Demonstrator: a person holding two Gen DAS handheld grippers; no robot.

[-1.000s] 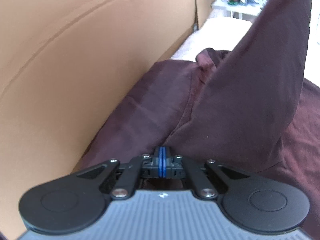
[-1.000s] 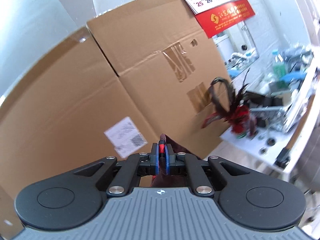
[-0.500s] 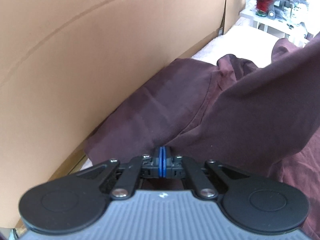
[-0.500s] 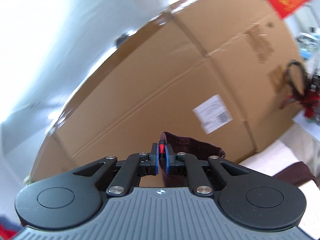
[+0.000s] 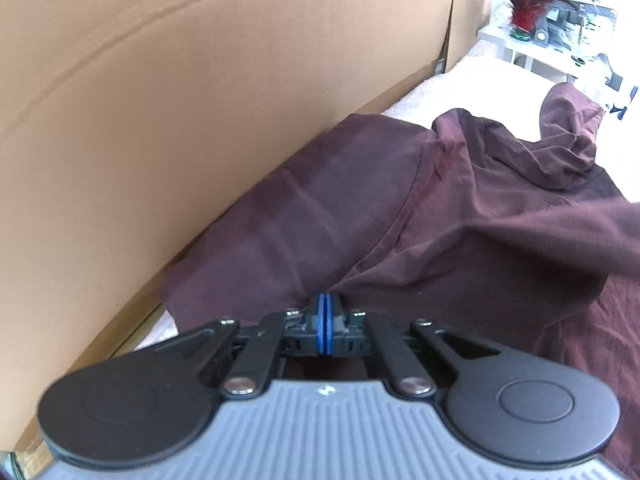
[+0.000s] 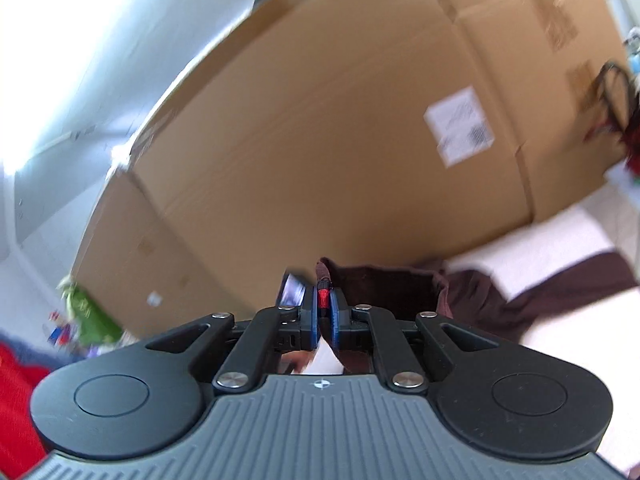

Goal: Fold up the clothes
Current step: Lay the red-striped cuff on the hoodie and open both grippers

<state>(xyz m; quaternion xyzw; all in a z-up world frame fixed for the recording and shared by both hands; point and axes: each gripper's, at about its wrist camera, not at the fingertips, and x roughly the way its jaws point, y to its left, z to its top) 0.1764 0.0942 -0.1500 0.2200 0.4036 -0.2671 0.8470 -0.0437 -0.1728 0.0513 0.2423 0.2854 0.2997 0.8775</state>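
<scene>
A dark maroon shirt [image 5: 460, 216] lies spread on a white padded surface [image 5: 472, 80], its far part bunched up near the back right. My left gripper [image 5: 327, 304] is shut low over the shirt's near part; the pinch itself is hidden by the jaws. My right gripper [image 6: 323, 300] is shut on an edge of the same shirt [image 6: 384, 292], held up above the surface; the cloth hangs down to its right. A stretched fold of shirt crosses the left wrist view at the right [image 5: 580, 232].
Large cardboard boxes [image 5: 200, 100] stand close along the left and back of the surface, also in the right wrist view [image 6: 340, 140]. A white table with a red feathered object [image 5: 532, 4] stands at the back right. Red cloth [image 6: 16, 400] and green items lie at the far left.
The right gripper has swung left and down with the shirt edge. The raised cloth in the left view has dropped from a tall peak to a low fold. The left gripper stays shut.
</scene>
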